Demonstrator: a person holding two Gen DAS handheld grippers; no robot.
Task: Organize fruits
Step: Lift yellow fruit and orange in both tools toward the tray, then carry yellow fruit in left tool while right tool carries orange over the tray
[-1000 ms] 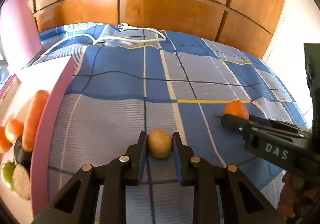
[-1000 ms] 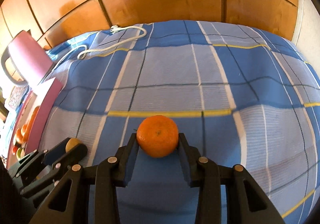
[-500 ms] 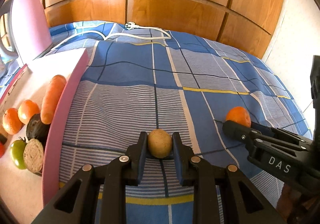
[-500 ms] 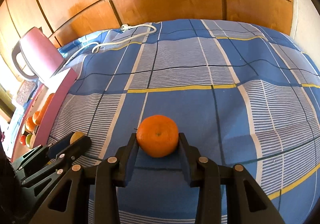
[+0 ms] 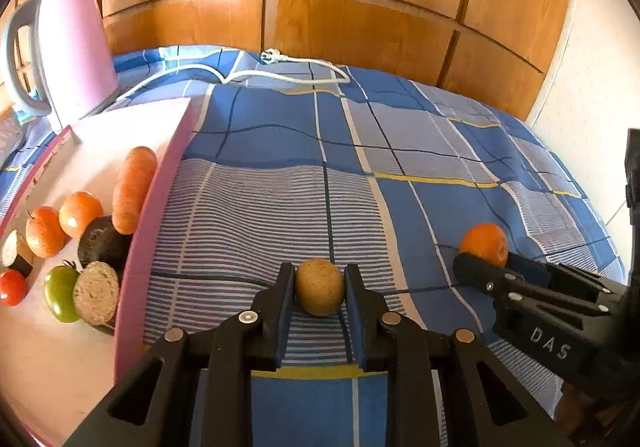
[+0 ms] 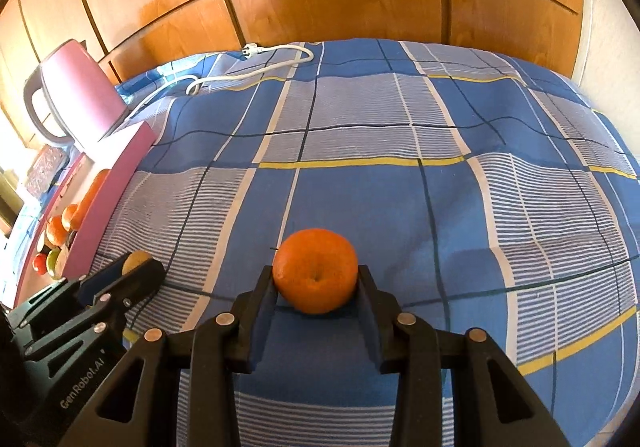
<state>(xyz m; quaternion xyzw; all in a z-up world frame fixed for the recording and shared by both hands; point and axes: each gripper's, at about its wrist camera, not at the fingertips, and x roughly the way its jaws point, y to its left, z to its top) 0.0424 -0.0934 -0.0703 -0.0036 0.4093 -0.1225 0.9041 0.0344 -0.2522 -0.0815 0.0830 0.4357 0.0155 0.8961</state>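
Left wrist view first. What do you see?

— I see the left gripper (image 5: 319, 289) squeezing a small brown round fruit (image 5: 319, 286). Both pads press on its sides. It is up off the blue checked blanket (image 5: 256, 207).

— And the other one?

— The right gripper (image 6: 316, 279) is clamped on an orange (image 6: 315, 270). The pads touch it on both sides. It is off the blanket too.

— Where do the fruits go?

— I think they go on the pink tray (image 5: 148, 231), off to the left. A carrot (image 5: 133, 189), two little oranges (image 5: 62, 217), a dark avocado (image 5: 102, 241), a green tomato (image 5: 62, 293) and a red tomato (image 5: 12, 287) lie there already. They sit close together by the near wall.

— So how do we do it well?

— Keep both squeezes tight, because round fruit can slip. Carry them high so they clear the tray's pink wall. The left one is nearer the tray, so it should go in first. Then the two grippers will not bump.

— Where should they land?

— On a bare spot of the tray, not on top of the pile. Go low, then let go softly, so the fruit does not roll away. The pink kettle (image 5: 72, 47) stands behind the tray, so stay away from it.
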